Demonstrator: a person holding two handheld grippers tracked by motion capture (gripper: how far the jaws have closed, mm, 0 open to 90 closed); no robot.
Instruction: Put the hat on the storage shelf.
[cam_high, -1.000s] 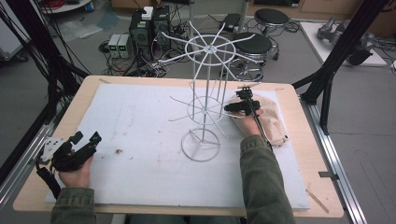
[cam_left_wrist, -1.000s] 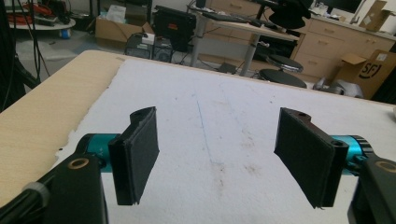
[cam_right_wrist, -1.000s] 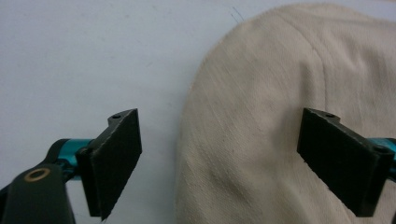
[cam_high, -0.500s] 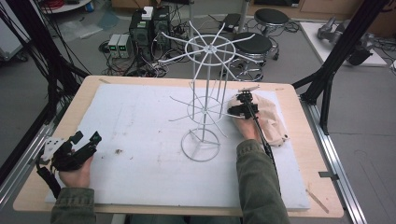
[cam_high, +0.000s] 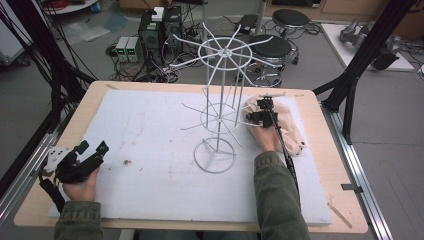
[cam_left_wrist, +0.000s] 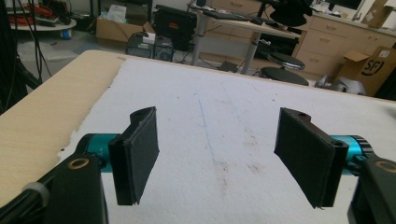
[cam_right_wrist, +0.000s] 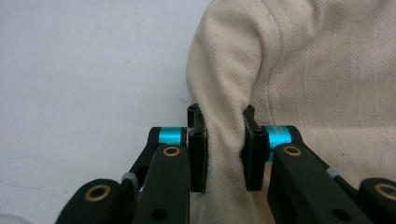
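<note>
Cream cloth bag (cam_right_wrist: 299, 70) lies lengthwise toward the person, its fold freshly pinched in right gripper (cam_right_wrist: 223, 149)

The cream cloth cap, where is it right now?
In the high view the cream cloth cap lies at the table's right side, just right of the white wire rack, pinched by the right tongs.

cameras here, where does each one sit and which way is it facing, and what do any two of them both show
High view: above the person's side, facing forward and down on the table; both forearms, left gripper, right gripper, wire rack.
Left gripper view: on the left gripper, along open jaws over the white mat.
Right gripper view: on the right gripper, jaws pinching the cream cloth.
Shared: high and right gripper views show the cloth.
</note>
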